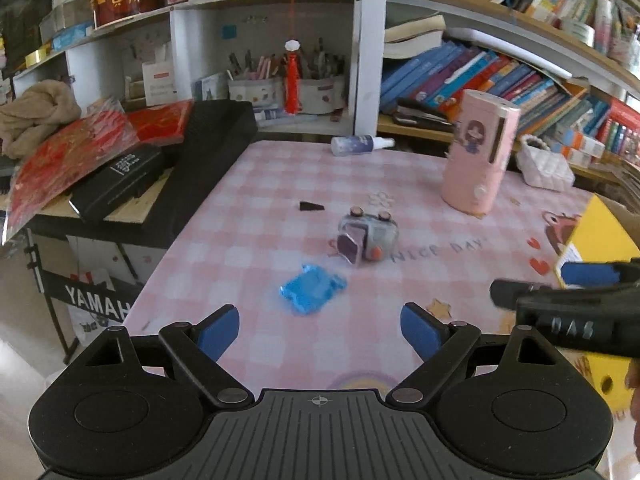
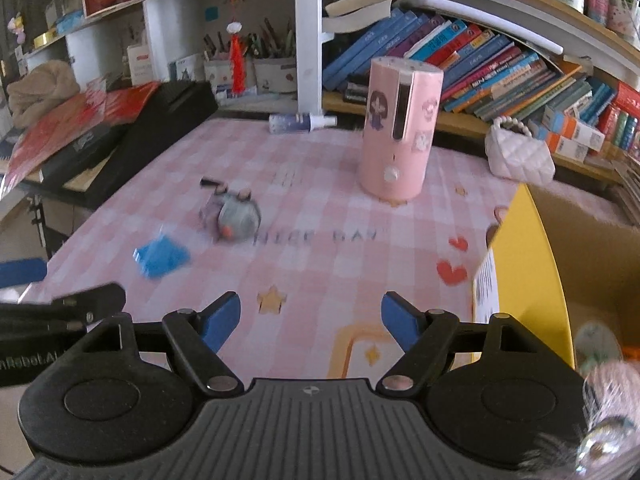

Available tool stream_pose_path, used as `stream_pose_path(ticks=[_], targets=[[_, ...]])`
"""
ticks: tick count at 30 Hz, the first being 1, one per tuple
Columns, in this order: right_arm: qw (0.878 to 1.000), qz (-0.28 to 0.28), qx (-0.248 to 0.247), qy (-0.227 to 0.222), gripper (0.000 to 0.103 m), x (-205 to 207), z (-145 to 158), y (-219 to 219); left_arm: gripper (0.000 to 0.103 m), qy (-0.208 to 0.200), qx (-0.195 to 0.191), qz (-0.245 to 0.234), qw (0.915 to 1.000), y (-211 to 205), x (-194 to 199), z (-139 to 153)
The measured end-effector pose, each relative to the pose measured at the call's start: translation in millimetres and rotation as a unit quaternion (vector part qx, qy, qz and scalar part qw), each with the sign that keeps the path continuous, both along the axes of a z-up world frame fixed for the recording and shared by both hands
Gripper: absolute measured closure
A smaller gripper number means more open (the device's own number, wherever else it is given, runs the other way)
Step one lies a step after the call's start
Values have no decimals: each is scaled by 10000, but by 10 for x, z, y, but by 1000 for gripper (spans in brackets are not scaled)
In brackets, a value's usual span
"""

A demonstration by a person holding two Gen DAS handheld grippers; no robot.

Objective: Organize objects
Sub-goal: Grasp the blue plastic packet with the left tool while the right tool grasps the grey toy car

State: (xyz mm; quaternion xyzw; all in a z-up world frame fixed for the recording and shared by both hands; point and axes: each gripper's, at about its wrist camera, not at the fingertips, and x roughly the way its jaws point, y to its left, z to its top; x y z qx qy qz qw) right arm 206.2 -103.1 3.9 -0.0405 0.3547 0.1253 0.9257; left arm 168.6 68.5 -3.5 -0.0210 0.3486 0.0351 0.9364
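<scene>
We're holding the left gripper (image 1: 320,330) over the near edge of the pink checked mat (image 1: 280,184), its blue fingers (image 1: 218,332) spread wide with nothing between them. We're holding the right gripper (image 2: 311,320) the same way, fingers (image 2: 222,320) standing apart and empty, only the mat's star print showing in the gap. Each gripper is showing in the other's view: the right one (image 1: 560,300) is poking in from the right of the left wrist view, the left one (image 2: 60,308) from the left of the right wrist view.

Loose things are lying on the mat ahead of us. A blue wrapped packet (image 1: 310,294) is sitting nearest, just in front of the left fingers and not touching them. Just beyond it a small grey toy camera (image 1: 368,238) is lying tilted, purple lens facing us. A small black piece (image 1: 311,207) is lying further back on the left, apart from the camera. A tall pink cylinder-shaped device (image 1: 478,152) is standing upright toward the far right. A small spray bottle (image 1: 360,145) is lying on its side at the mat's far edge. A white quilted mini bag (image 2: 518,152) is sitting by the bookshelf (image 2: 500,64), right of the pink device.

A yellow cardboard box (image 2: 532,260) is standing open at the mat's right edge, beside the right gripper; blurred stuff is inside it, we can't tell what.
</scene>
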Motion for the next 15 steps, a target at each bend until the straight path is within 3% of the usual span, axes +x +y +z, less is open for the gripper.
stream_pose_path(ticks=[15], targets=[[9999, 136, 88, -42, 26, 829, -13, 261, 14, 218, 44, 144, 9996, 58, 750, -307]])
